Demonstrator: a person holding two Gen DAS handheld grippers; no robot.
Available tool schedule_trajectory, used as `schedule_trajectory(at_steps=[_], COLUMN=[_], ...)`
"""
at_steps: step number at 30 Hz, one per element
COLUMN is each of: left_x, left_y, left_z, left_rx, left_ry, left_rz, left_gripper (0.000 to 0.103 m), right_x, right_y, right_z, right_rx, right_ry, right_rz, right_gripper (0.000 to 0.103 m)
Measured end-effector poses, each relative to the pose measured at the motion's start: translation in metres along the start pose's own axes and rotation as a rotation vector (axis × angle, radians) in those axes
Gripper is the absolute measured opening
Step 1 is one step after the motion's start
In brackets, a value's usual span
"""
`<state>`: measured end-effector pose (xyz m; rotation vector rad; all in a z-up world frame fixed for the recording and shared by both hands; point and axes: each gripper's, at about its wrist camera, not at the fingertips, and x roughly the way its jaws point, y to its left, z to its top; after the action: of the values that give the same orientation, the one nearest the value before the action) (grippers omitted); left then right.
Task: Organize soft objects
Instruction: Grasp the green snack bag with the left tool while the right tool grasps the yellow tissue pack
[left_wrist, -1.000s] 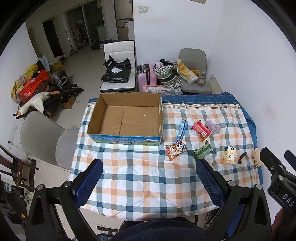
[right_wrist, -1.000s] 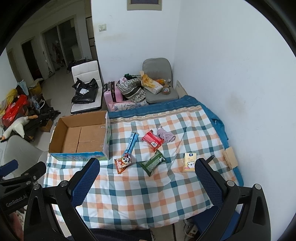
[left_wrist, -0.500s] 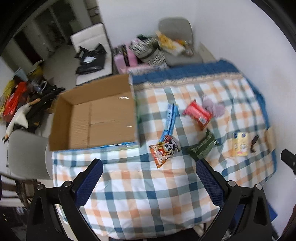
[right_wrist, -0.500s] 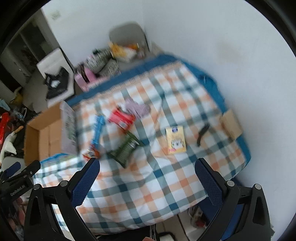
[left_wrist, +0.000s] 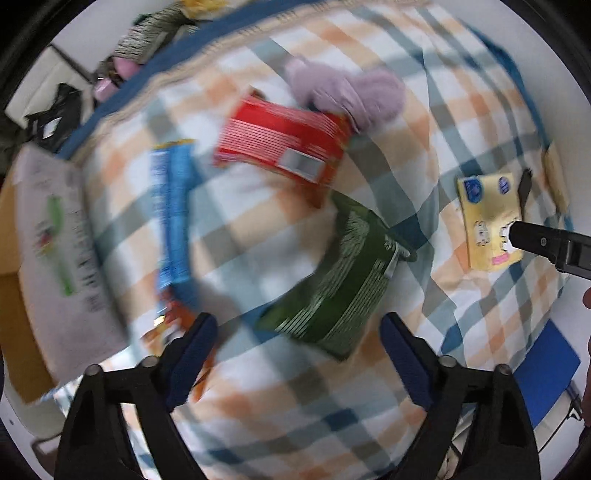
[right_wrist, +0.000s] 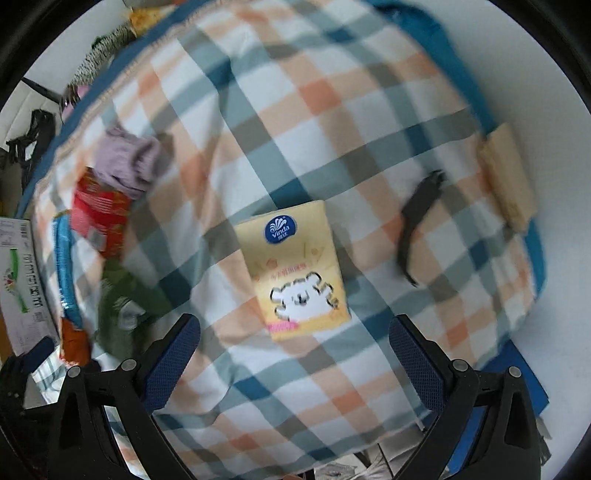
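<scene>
My left gripper (left_wrist: 297, 339) is open and empty, just above a green packet (left_wrist: 340, 273) on the plaid cloth (left_wrist: 280, 413). Beyond it lie a red packet (left_wrist: 284, 142), a lilac cloth bundle (left_wrist: 347, 92), a blue packet (left_wrist: 171, 210) and an orange packet (left_wrist: 166, 325). My right gripper (right_wrist: 295, 347) is open and empty, close above a yellow tissue pack (right_wrist: 295, 266), which also shows in the left wrist view (left_wrist: 487, 218). The right wrist view also shows the lilac bundle (right_wrist: 129, 158), red packet (right_wrist: 98, 214) and green packet (right_wrist: 122, 310).
A cardboard box (left_wrist: 48, 236) stands at the cloth's left edge. A black clip (right_wrist: 417, 221) and a tan block (right_wrist: 508, 184) lie right of the tissue pack. A white wall borders the right side. Bags and chairs sit beyond the far edge.
Both grippers have dropped down and forward, close to the cloth. The left one now hangs over the green packet, the right one over the yellow tissue pack. Both stay open.
</scene>
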<state>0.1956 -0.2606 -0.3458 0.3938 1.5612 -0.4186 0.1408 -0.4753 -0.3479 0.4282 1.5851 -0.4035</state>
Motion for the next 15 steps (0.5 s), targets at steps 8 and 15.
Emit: schedule_trajectory(at_steps=[8,15], left_x=[0.062,0.057], left_y=[-0.016,-0.017], left_z=[0.019,0.008], left_rx=[0.042,0.023], left_ry=[0.135,0.099], left_rz=[-0.004,0.002], left_gripper=[0.055,0.038], right_x=[0.054,0.079], right_y=[-0.003,-0.002], right_z=[0.014,0.009], right_rx=[-0.006,0.002], right_ry=[0.074,0.097], right_rz=[0.011,0.006], right_gripper=[0.088,0.069])
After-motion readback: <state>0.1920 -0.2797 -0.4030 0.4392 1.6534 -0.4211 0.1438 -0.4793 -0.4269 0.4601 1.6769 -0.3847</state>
